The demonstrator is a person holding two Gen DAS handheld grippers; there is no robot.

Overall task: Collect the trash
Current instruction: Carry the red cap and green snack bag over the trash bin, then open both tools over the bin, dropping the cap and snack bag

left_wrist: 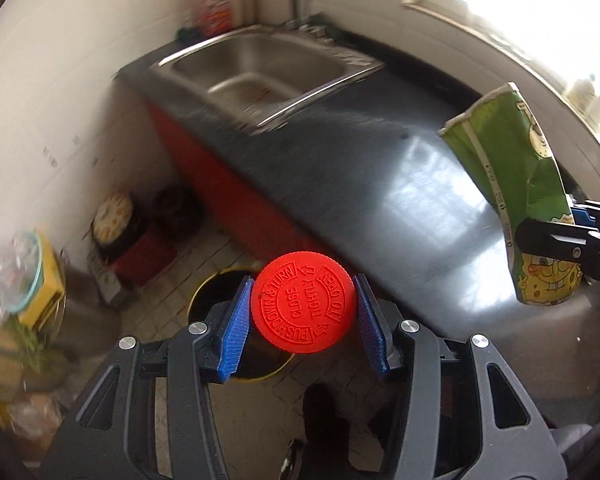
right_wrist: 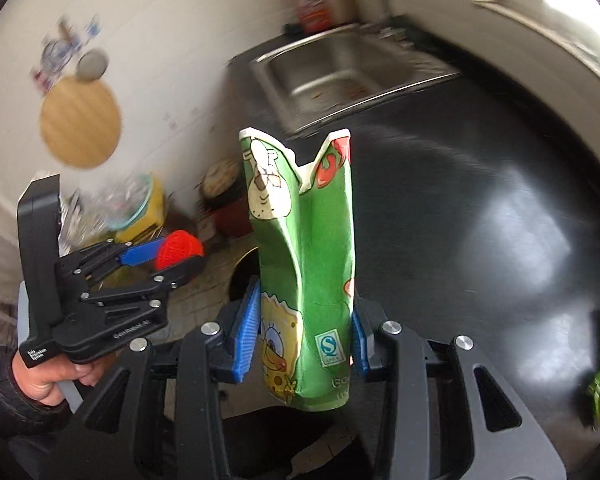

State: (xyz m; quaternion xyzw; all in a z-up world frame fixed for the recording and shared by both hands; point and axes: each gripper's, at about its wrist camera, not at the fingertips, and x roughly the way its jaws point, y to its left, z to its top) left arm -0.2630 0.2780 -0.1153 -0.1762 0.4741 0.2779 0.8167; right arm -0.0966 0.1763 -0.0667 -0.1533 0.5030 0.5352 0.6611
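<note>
My left gripper [left_wrist: 303,312] pinches the red cap [left_wrist: 302,303] right over the bin [left_wrist: 204,292] on the floor (left is nearer). My right gripper [right_wrist: 306,336] clamps the crushed cup [right_wrist: 305,264], upright, beside it over the counter [right_wrist: 480,220] edge.

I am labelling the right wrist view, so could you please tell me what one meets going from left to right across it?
Round wooden board → left tool holding the red cap → crushed green paper cup in the right tool → shiny patch of the black counter.
</note>
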